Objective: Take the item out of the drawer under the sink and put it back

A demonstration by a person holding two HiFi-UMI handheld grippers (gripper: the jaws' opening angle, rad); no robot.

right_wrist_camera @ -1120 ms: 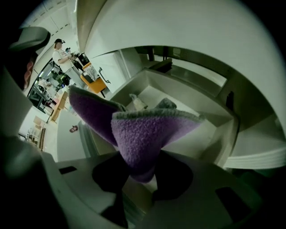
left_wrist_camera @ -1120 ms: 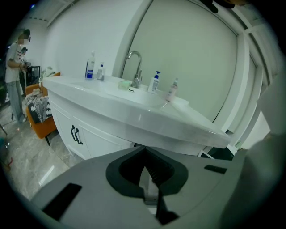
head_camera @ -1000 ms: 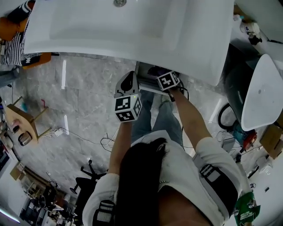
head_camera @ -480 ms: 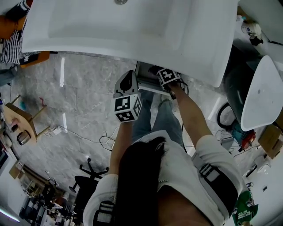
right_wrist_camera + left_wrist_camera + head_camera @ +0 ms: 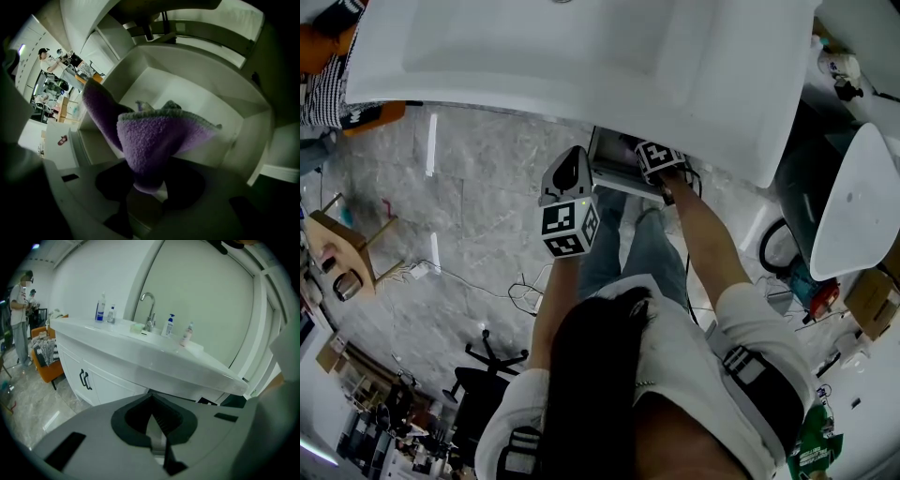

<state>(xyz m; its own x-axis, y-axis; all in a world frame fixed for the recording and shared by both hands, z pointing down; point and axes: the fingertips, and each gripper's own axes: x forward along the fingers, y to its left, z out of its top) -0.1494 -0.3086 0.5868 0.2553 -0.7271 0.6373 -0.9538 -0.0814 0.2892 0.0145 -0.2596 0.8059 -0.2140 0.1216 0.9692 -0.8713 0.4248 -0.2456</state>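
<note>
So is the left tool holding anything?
No, the left tool has its jaws together with nothing between them, out in front of the white sink counter.

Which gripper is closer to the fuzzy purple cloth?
Right. The right gripper has the purple cloth between its jaws, which have just been opening, over the drawer; the left gripper hangs outside it, apart.

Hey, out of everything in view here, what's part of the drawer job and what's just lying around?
Job:
purple towel, between the jaws of the right gripper, which have just been opening
the open drawer
left gripper, shut and empty

Lying about:
bottles and faucet on the sink counter
cabinet doors
</note>
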